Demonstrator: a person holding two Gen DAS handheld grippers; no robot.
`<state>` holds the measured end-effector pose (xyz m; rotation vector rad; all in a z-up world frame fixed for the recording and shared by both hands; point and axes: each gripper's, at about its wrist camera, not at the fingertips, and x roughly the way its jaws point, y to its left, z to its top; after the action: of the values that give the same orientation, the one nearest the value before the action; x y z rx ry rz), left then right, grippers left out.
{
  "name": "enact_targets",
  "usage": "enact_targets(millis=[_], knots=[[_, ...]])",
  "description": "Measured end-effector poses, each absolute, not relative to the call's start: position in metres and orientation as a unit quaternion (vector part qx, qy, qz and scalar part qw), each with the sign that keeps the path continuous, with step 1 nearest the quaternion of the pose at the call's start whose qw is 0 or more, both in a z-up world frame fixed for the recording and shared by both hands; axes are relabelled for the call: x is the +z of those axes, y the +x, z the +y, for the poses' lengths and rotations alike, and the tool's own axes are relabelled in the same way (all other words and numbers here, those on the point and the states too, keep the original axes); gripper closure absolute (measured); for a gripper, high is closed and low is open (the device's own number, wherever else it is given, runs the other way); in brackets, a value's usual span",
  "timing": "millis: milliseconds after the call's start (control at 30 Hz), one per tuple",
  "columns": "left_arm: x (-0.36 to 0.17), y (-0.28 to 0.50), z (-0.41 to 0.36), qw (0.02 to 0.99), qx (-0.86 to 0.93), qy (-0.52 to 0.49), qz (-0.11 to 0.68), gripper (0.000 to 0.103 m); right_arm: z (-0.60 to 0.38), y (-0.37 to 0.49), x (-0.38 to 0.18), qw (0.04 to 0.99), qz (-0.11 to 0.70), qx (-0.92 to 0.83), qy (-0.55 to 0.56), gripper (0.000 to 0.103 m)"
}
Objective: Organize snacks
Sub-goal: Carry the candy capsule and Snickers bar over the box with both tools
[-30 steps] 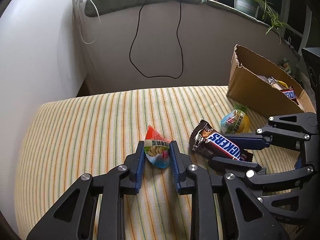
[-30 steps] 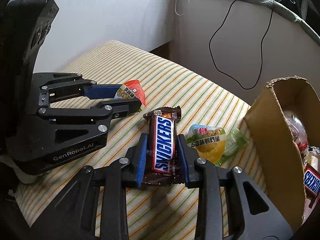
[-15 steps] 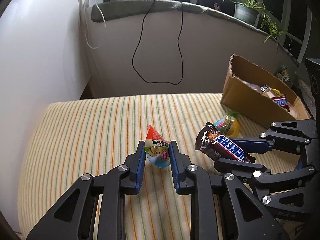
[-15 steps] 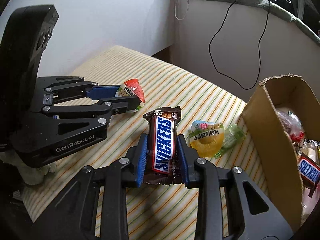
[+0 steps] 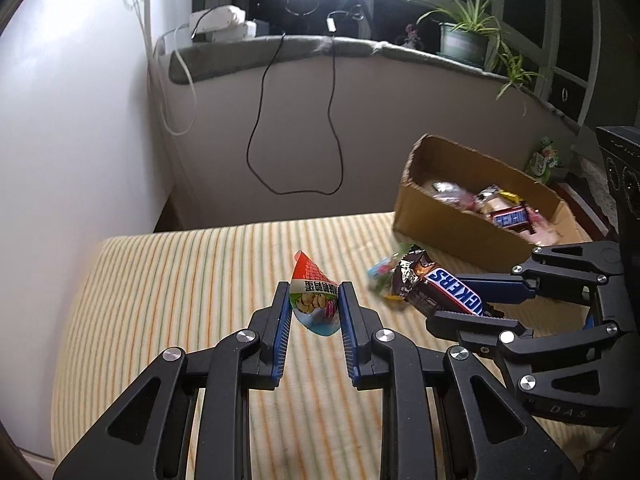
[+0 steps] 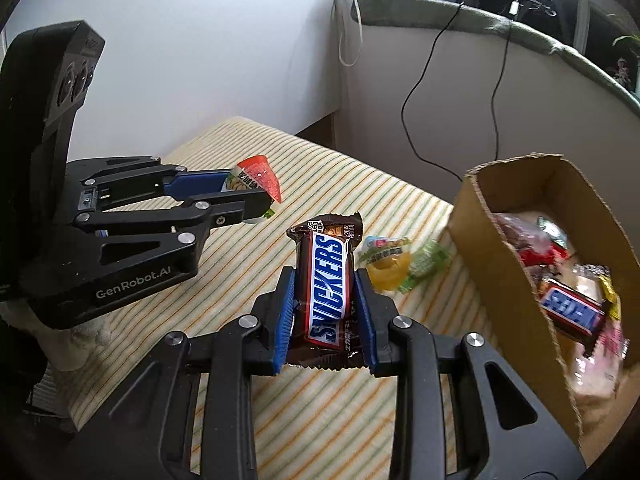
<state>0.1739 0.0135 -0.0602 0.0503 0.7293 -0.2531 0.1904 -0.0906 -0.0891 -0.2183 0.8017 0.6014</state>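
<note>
Both snacks are lifted clear of the striped mattress [image 5: 168, 280], so the step in hand looks like carrying them to the cardboard box [image 6: 480, 216] at the far right, which already holds a heap of wrappers and another Snickers. To do it well, each should be brought over the open top and past the torn near rim before the jaws are let go, one at a time, since the box is narrow and the two tools sit close together.

The right hand-held gripper [image 6: 325, 300] is clamped on the Snickers bar [image 6: 327, 276] across its width, the bar standing lengthwise between the blue pads. The left hand-held gripper [image 5: 314, 308] is clamped on a small triangular quail-egg packet [image 5: 314, 300], red tip pointing away.

On the mattress between the Snickers and the box lie a yellow quail-egg cup [image 6: 386, 260] and a green wrapped sweet [image 6: 430, 260], just beside each other. They lie under the likely path; a low carry could knock them.

A black cable [image 5: 296, 120] hangs on the far wall, well apart.
</note>
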Motion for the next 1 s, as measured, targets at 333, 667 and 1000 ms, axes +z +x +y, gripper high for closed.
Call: enact_targets(millis=[333, 667, 1000], knots=[[-0.038, 0.166, -0.021, 0.929, -0.15, 0.037, 0.335, 0.081, -0.127, 0.174, -0.066, 0.888, 0.363, 0.265, -0.094, 0.073], [-0.029, 0.166, -0.056, 0.928, -0.178, 0.043, 0.325, 0.081, -0.177, 0.173, -0.052, 0.903, 0.354, 0.235, -0.071, 0.073], [-0.027, 0.176, -0.082, 0.923, -0.199, 0.046, 0.326, 0.081, -0.214, 0.171, -0.047, 0.911, 0.349, 0.209, -0.062, 0.073]])
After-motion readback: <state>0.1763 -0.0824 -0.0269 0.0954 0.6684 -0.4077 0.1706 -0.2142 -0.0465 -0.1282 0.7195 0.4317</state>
